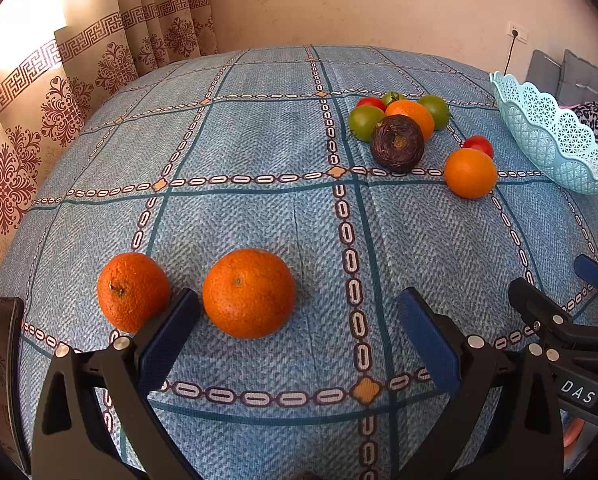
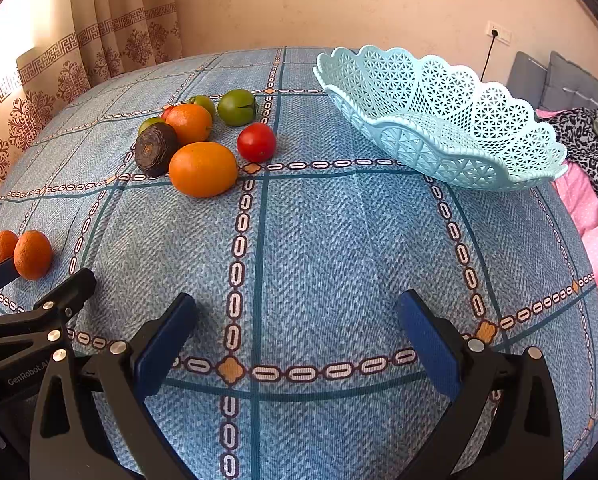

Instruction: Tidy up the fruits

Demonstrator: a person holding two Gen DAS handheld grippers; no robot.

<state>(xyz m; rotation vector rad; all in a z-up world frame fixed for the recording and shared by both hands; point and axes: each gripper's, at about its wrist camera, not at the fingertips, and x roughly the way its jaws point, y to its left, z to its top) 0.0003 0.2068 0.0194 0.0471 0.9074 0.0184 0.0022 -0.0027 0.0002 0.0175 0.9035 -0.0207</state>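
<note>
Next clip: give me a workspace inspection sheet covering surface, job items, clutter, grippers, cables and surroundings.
Surface: blue patterned tablecloth.
Job's things: empty basket at far right; two rough oranges near left; fruit cluster of oranges, red and green tomatoes and a dark round fruit.
Clutter: clothing pile beyond the table's right edge.
Grippers: left gripper open, right gripper open, both holding nothing.
Cables: black cord from wall socket.
Surroundings: curtain, beige wall.

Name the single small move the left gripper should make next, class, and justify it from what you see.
Probably ease the open left gripper forward around the nearer orange, then close. Its jaws stand wide, holding nothing; that orange lies just ahead between them, and the basket is empty.
</note>
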